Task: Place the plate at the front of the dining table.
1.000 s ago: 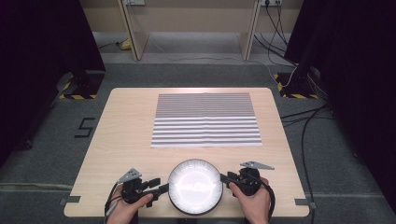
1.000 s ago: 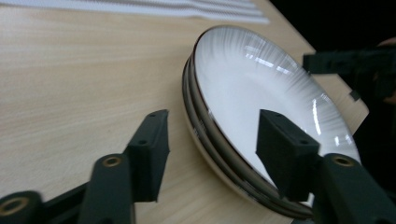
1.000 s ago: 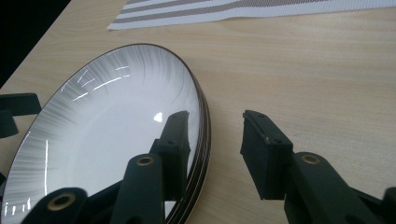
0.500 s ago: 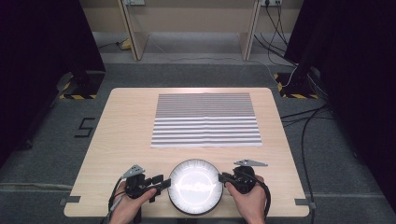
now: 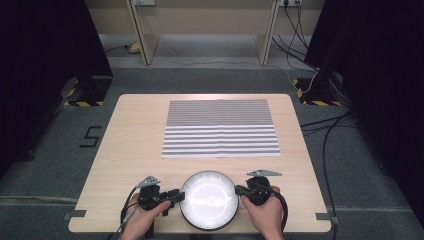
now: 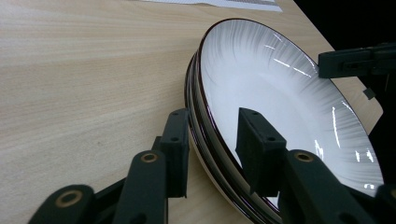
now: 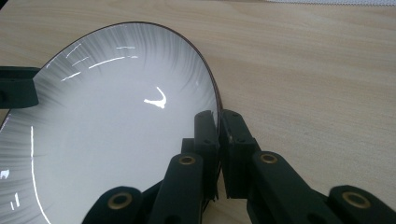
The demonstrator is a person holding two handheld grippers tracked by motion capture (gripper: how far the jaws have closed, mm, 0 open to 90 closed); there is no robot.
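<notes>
Right gripper [image 7: 218,140]: I read its jaws clamped on the rim of the plate [image 5: 209,200], one pad inside the bowl, one outside. Left gripper [image 6: 215,149]: jaws have just been closing and straddle the opposite rim, where I see stacked edges, with a gap at each pad. I see the plate at the near edge of the table [image 5: 135,150], between both hands, well short of the striped mat [image 5: 220,129]
</notes>
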